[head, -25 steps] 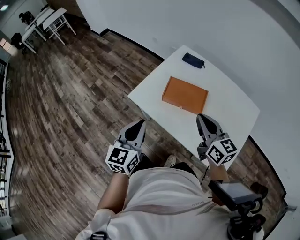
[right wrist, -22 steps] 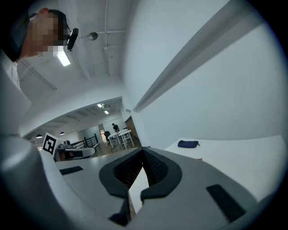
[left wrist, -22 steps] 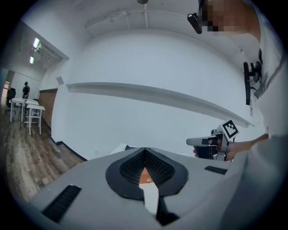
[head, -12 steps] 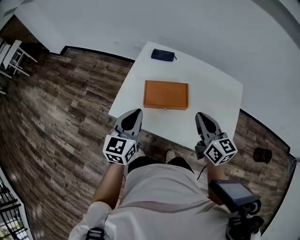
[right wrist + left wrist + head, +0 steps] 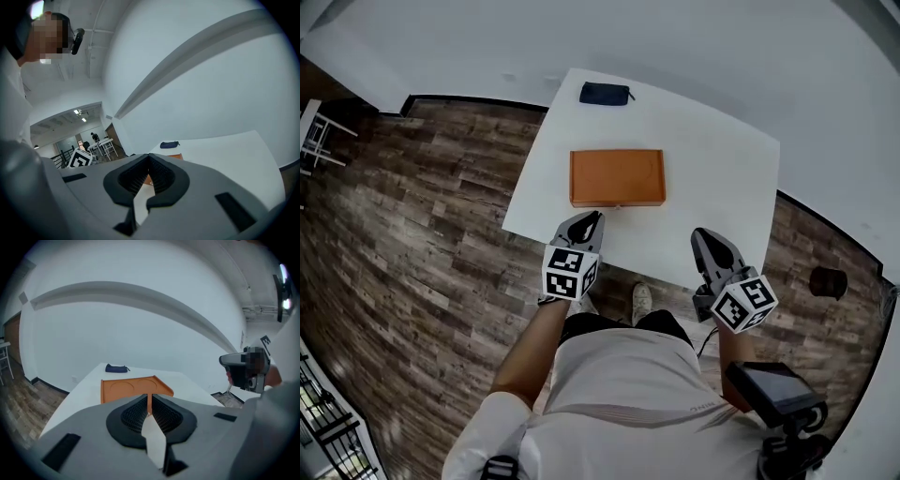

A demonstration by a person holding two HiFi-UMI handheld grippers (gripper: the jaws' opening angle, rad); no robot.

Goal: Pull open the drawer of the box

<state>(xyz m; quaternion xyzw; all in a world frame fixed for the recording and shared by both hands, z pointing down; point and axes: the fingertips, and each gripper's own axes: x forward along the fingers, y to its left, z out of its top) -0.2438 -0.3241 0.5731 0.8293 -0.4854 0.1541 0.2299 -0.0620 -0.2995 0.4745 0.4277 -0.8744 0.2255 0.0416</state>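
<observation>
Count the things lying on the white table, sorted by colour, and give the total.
orange box: 1
dark blue pouch: 1
Total: 2

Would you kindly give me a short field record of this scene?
table: white
box: orange, flat, drawer closed
pouch: dark, at table's far edge
left claw: shut, empty, near box front
right claw: shut, empty, over table's near edge
</observation>
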